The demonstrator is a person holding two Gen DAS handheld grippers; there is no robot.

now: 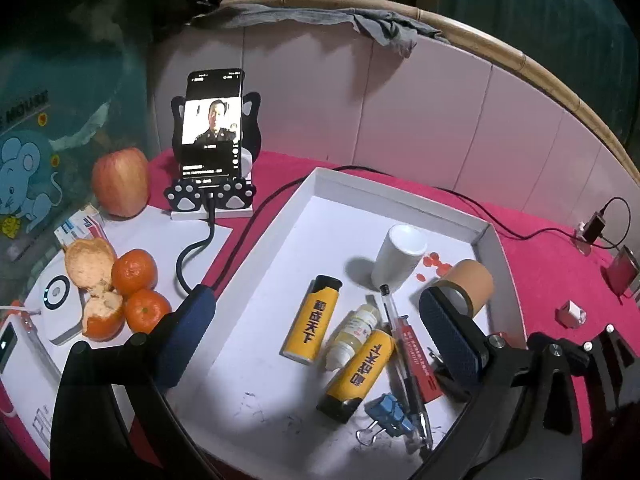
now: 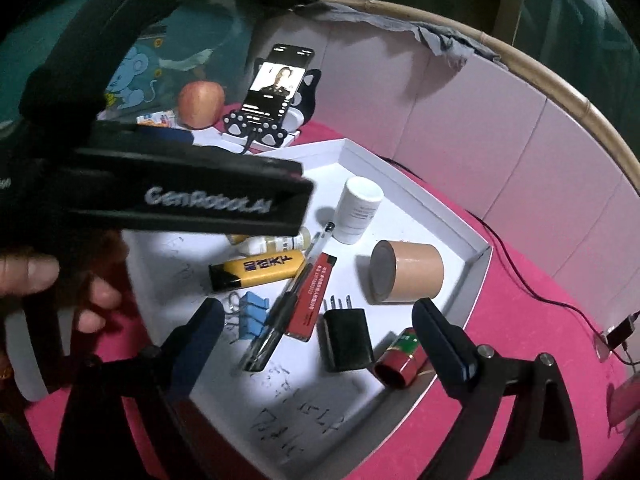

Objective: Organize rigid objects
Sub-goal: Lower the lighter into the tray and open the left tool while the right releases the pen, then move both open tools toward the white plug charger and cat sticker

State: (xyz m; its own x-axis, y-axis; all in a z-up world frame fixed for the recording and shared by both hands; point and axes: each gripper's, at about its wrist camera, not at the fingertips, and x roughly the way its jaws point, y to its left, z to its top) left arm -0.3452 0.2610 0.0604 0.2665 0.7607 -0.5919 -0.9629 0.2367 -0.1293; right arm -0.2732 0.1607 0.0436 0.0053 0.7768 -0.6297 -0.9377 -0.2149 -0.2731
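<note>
Both grippers are wide open and hold nothing. The left gripper hangs over two yellow lighters in the white tray. The right gripper hangs over a black plug, beside a red tube, in that tray.

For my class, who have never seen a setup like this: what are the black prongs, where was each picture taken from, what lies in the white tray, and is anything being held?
There is no robot. A person holds two hand grippers, each with a camera looking along its fingers. One picture is from the left gripper, the other from the right gripper; a hand grips the left tool. In the white tray lie two yellow lighters, a small dropper bottle, a pen, a blue binder clip, a white bottle, a brown tape roll, a black plug and a red tube. Both grippers are open, holding nothing.
</note>
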